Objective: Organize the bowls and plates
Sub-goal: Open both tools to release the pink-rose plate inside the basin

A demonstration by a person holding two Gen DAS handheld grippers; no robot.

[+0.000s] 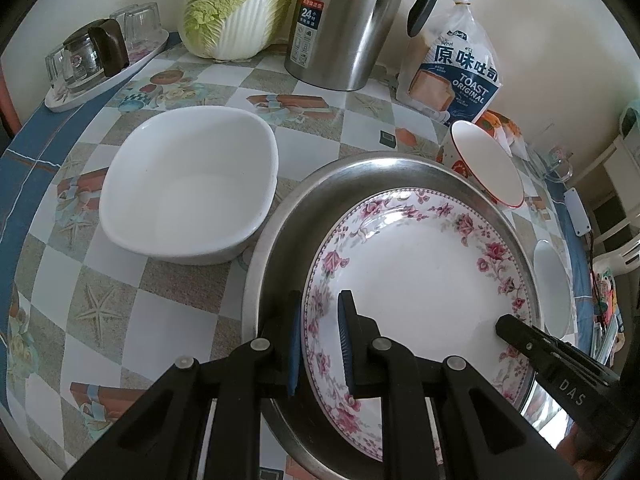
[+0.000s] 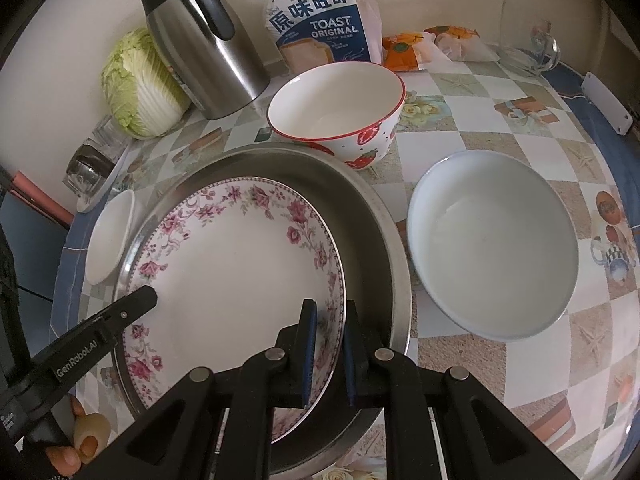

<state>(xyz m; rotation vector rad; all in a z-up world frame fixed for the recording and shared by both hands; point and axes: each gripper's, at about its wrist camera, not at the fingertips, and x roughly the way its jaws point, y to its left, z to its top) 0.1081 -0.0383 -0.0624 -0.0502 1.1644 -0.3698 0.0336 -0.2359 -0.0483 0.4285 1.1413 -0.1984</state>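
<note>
A floral-rimmed plate (image 1: 420,280) (image 2: 224,272) lies tilted inside a round steel pan (image 1: 276,240) (image 2: 372,220). My left gripper (image 1: 320,344) is shut on the plate's left rim, one pad inside the plate and one between rim and pan wall. My right gripper (image 2: 329,350) is shut on the opposite rim the same way. Each gripper's fingers (image 1: 504,326) (image 2: 148,296) show in the other's view. A squarish white bowl (image 1: 188,188) (image 2: 108,240) sits left of the pan. A strawberry-patterned bowl (image 2: 336,112) (image 1: 488,164) stands behind it. A pale round bowl (image 2: 492,244) (image 1: 554,284) is to the right.
Along the wall stand a steel thermos jug (image 1: 344,24), a Chinese cabbage (image 1: 232,12) and a bag of toast (image 1: 460,68). A tray of upturned glasses (image 1: 100,60) sits at the far left. Snack packets (image 2: 404,50) and a glass (image 2: 540,48) lie at the back right.
</note>
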